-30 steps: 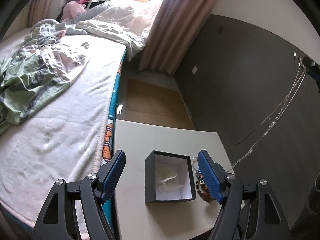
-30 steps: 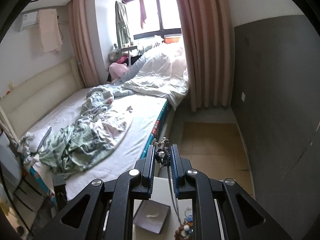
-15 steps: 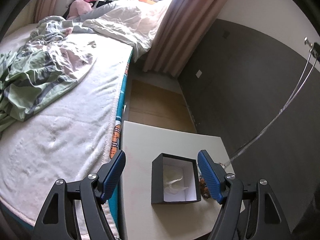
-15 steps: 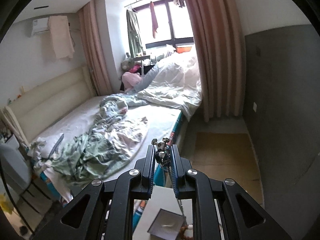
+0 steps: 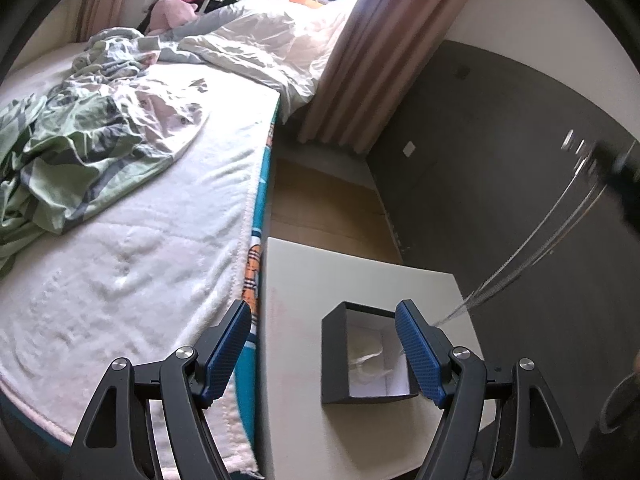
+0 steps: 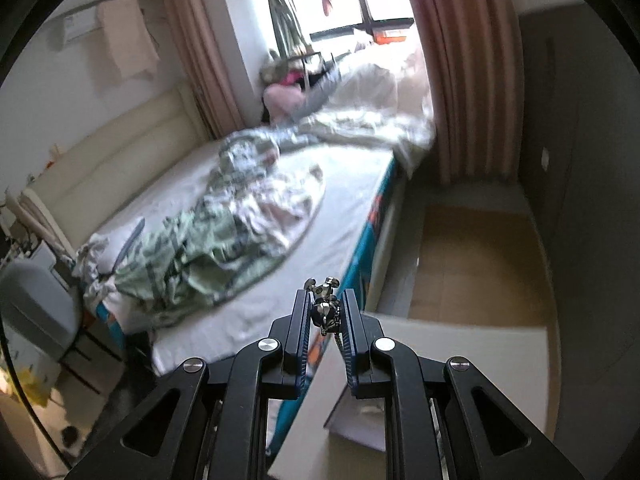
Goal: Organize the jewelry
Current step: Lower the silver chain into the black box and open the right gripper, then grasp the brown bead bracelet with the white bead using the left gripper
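bed (image 5: 132, 240) fills the left side, white sheet, crumpled green and grey blanket (image 5: 72, 152) at its far left, white duvet (image 5: 260, 44) heaped at the far end under the window. pink curtain (image 5: 360, 60) hangs past the bed's far corner, dark grey wall panel (image 5: 500, 160) on the right.

left gripper (image 5: 323, 344) released, blue pads wide apart, nothing between them. it hangs over the near left part of the white table (image 5: 300, 300), left pad over the table's left edge and the bed's side, right pad over the box's right wall.

black box (image 5: 334, 360) sits open on the table toward the near right corner, white lining inside, something pale and thin lying on the lining, too unclear to name. its right wall is hidden behind the left gripper's right pad.

silver chain (image 5: 520, 264) runs taut and blurred from the upper right down toward the box's right side; its low end goes behind the right pad, cannot tell if it touches the box or the table.

right gripper (image 6: 325, 312) clenched on the chain's clasp end (image 6: 325, 308), metal bits poking out above the pads, chain links dropping below between the fingers. in the right wrist view the table and the box show low in frame, blurred, box partly hidden by the fingers. in the left wrist view the right gripper is a dark blur at the far right edge.
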`<state>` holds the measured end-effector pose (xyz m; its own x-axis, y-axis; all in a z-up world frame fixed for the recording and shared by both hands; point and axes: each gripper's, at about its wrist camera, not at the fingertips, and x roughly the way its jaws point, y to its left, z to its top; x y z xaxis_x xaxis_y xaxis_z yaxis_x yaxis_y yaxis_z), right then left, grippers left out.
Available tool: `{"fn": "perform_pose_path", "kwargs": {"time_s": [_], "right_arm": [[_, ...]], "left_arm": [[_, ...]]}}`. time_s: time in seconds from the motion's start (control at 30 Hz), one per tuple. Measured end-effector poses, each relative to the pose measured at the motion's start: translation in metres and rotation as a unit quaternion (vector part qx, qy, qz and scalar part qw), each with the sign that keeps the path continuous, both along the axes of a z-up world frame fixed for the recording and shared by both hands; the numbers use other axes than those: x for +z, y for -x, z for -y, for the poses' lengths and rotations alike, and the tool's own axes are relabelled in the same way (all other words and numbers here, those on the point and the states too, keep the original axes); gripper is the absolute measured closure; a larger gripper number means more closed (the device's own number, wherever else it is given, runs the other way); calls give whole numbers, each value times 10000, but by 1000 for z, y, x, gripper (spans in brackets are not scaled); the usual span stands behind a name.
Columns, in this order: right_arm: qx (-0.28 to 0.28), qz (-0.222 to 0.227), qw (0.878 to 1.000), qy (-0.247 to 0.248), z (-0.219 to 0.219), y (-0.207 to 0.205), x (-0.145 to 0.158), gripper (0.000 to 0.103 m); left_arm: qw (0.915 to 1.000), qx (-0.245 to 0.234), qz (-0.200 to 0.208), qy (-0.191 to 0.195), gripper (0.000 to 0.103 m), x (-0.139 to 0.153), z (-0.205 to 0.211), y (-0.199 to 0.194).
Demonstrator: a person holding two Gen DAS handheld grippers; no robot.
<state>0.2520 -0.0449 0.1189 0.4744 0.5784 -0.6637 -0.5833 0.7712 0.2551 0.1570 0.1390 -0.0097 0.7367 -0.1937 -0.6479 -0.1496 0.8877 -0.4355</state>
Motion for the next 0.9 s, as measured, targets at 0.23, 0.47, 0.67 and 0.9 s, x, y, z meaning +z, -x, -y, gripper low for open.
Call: {"fn": "perform_pose_path", "kwargs": {"time_s": [0.23, 0.47, 0.67, 0.9], "right_arm": [[-72, -1073, 9929, 509, 4, -23, -95, 61], [-638, -1368, 9885, 87, 69, -29, -119, 37], [-1126, -1568, 9811, -102, 127, -26, -137, 37], [-1547, -1796, 9710, -319, 177, -19, -161, 37]], "left_arm": [[9999, 56, -132, -5, 28, -10, -3, -1], [9993, -264, -263, -98, 28, -18, 28, -16], [9963, -717, -383, -267, 28, -22, 70, -35], [9883, -1154, -735, -669, 28, -27, 122, -63]]}}
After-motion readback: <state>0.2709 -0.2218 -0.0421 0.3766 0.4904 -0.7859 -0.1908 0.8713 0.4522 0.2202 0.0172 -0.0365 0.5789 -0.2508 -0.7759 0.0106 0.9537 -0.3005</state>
